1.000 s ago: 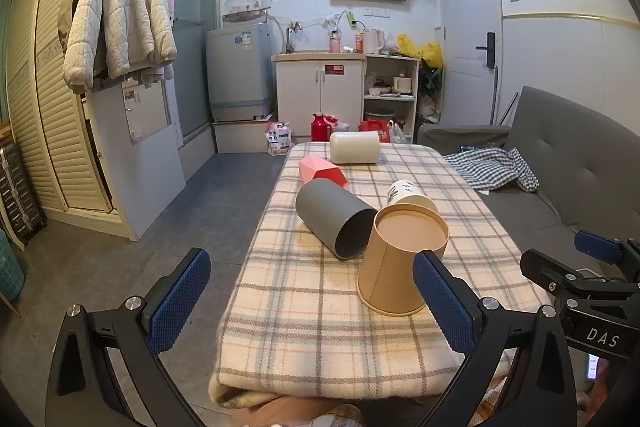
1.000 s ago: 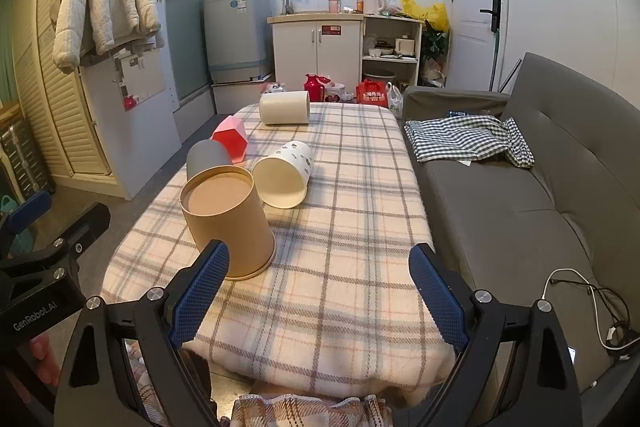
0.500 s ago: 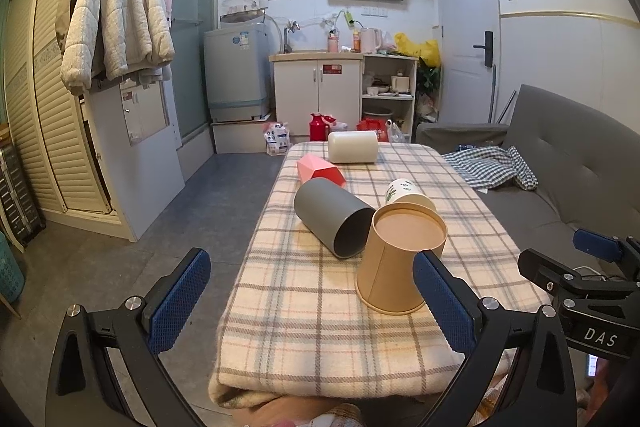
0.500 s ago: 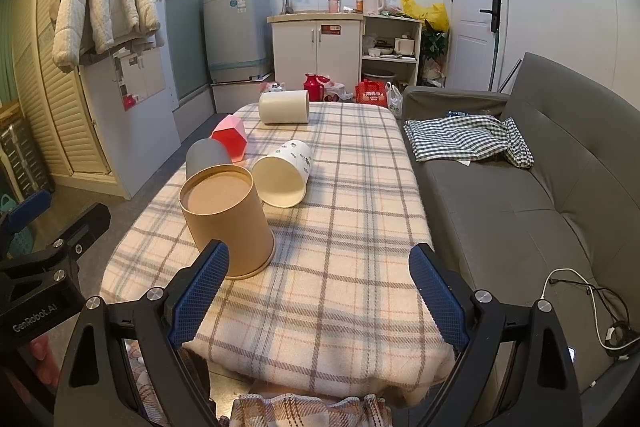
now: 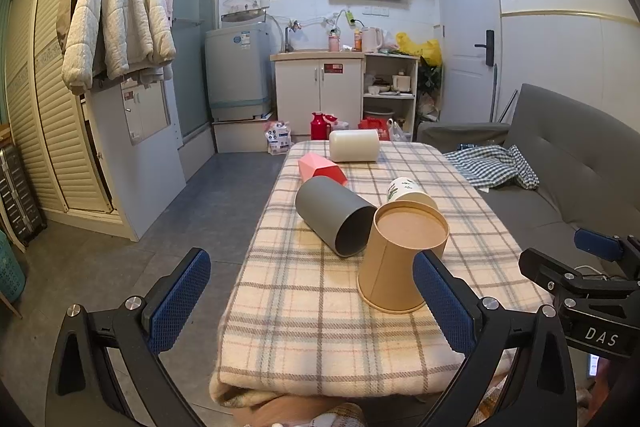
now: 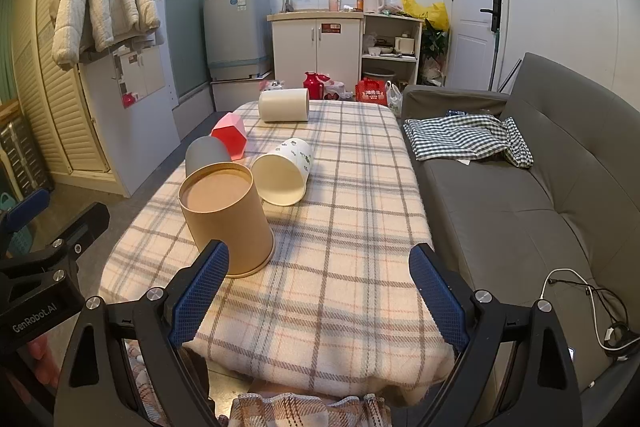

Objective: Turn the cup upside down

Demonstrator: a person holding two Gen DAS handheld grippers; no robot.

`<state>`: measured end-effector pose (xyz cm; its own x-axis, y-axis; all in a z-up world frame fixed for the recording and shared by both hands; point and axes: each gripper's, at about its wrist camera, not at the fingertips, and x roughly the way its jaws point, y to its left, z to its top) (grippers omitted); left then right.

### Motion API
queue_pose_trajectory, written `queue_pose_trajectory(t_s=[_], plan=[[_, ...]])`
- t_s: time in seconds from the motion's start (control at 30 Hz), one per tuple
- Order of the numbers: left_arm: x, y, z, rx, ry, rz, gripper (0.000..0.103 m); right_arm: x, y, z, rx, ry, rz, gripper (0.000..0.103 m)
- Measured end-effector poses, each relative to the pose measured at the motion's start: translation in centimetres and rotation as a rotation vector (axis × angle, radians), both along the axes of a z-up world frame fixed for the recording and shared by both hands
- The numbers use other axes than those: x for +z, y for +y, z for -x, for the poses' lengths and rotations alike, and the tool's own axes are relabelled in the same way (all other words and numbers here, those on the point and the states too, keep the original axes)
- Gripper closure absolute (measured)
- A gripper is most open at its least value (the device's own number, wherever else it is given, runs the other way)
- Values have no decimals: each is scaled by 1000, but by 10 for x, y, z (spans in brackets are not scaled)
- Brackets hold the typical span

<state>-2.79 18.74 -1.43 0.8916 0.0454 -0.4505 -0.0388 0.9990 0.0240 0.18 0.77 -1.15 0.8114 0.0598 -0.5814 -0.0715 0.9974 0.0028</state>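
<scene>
In the left wrist view, the left gripper (image 5: 310, 301) is held with its fingers (image 5: 180, 297) spread wide and nothing between them. The brown cup (image 5: 402, 259) is seen standing mouth-down on the plaid-covered bench (image 5: 320, 327), just inside the right-hand finger, whose pad overlaps the cup's lower edge. A grey cup (image 5: 334, 221) is laid on its side just beside it, and most of a white printed cup (image 5: 404, 189) is hidden behind the brown one. The right gripper (image 5: 580, 279) is cut off at the frame edge.

In the right wrist view, the right gripper (image 6: 320, 295) is likewise held wide open and empty. The brown cup (image 6: 228, 217) is found just ahead of the left-hand finger (image 6: 200, 297), apart from it. The grey cup (image 6: 206, 155) is largely hidden behind it.

Compared with the earlier frames, almost nothing is changed; the cups are left where they were.
</scene>
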Motion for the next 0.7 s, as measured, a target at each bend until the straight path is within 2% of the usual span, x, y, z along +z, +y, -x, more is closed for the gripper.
queue_pose_trajectory(t_s=[0.7], plan=[[0,0,0,1,4,0,0,-1,0,0,0,1,2,11]])
